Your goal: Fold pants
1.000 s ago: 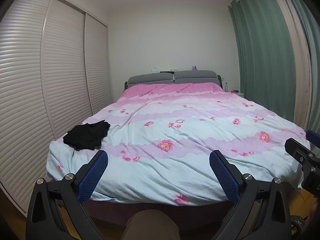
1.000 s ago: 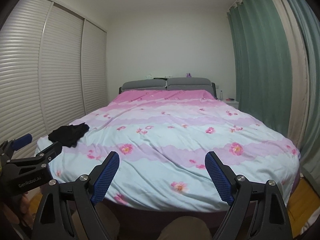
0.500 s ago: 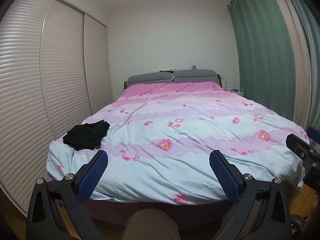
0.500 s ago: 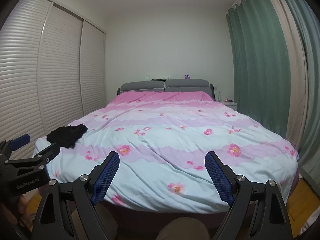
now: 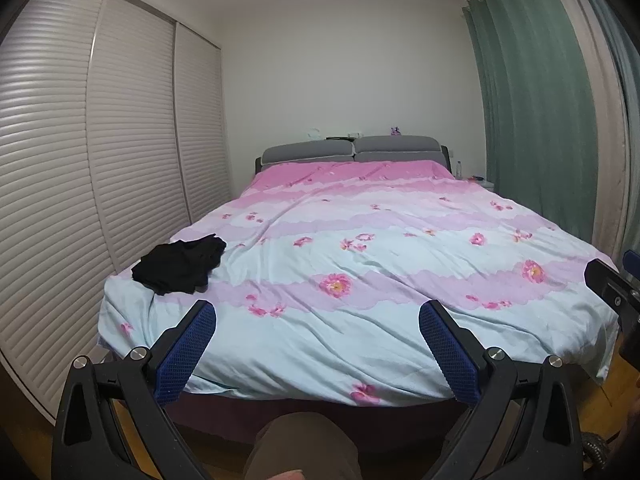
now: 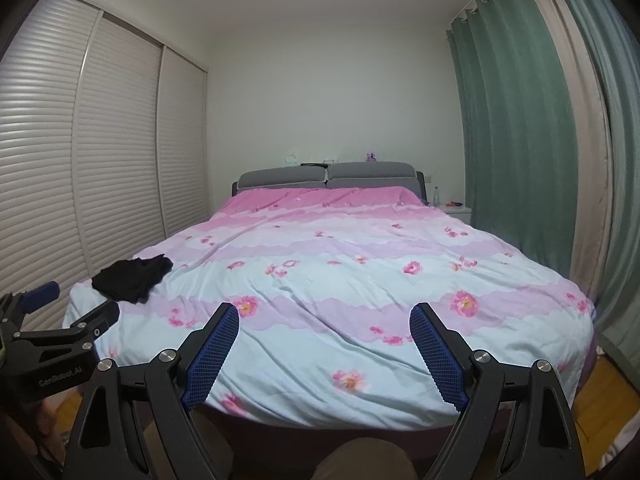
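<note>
Black pants (image 5: 180, 265) lie crumpled in a heap on the near left corner of the bed (image 5: 360, 264), on a pink and pale blue flowered duvet. They also show in the right wrist view (image 6: 132, 280). My left gripper (image 5: 316, 316) is open and empty, held off the foot of the bed, right of and nearer than the pants. My right gripper (image 6: 324, 316) is open and empty at the foot of the bed, further right. The left gripper's side shows in the right wrist view (image 6: 60, 332).
White slatted wardrobe doors (image 5: 80, 184) run close along the left side of the bed. Green curtains (image 5: 536, 112) hang on the right. A grey headboard (image 5: 352, 150) stands at the far wall. A small nightstand (image 6: 456, 210) sits at the back right. My knee (image 5: 300, 448) is below.
Both views have tilted slightly upward, so the bed sits a little lower in frame. The pants have not moved and both grippers stay open.
</note>
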Motion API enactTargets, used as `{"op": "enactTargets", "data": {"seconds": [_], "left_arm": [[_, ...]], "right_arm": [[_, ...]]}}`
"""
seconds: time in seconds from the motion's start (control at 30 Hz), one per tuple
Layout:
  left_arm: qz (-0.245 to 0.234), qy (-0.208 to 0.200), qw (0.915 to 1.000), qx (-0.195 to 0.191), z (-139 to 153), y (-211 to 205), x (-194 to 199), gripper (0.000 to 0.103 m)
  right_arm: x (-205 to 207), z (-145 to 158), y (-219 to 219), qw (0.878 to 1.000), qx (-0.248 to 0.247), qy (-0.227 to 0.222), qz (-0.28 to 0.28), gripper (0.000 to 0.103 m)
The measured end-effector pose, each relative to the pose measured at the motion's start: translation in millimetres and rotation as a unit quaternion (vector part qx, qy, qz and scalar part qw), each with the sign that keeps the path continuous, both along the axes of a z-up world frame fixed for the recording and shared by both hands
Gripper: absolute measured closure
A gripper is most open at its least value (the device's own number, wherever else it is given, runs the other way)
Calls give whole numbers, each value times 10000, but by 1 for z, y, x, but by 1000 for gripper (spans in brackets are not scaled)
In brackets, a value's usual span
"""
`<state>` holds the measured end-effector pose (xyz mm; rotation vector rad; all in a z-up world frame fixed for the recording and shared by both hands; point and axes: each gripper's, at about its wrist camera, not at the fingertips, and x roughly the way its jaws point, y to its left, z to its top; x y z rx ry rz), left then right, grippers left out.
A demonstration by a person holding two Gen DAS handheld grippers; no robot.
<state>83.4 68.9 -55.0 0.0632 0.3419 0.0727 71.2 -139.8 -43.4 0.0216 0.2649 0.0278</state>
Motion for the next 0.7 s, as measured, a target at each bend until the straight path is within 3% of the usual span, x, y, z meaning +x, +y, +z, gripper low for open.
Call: {"op": "enactTargets", "data": {"seconds": [0.7], "left_arm": [[-63,-65,9999,144,7,-7,-7,0]], "right_arm": [[-2,2,6,10000,-33,-24,8,15]]}}
